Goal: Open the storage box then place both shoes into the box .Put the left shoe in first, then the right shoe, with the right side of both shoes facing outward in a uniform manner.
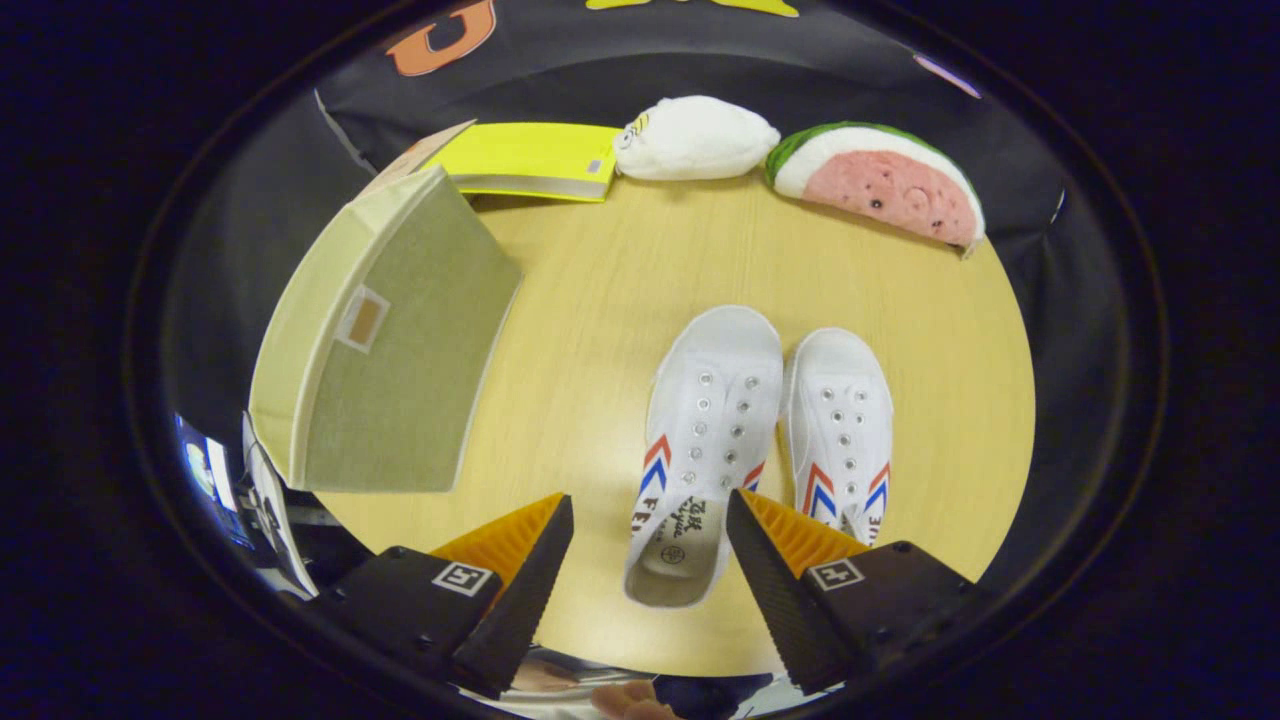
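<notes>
Your jaws [650, 560] stood wide apart over the left shoe [700, 450], holding nothing. But the storage box [385, 335] beside them looked shut. Grabbing a shoe first would have left nowhere to put it.

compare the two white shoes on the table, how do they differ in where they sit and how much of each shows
The left shoe lies with its heel opening between the open fingers; the right shoe sits beside it, its heel hidden behind one finger. The left shoe's printed insole shows; the right shoe's does not. The left shoe's toe reaches slightly further ahead. Both are white, unlaced, with red and blue chevrons, toes pointing away, on the wooden table.
</notes>
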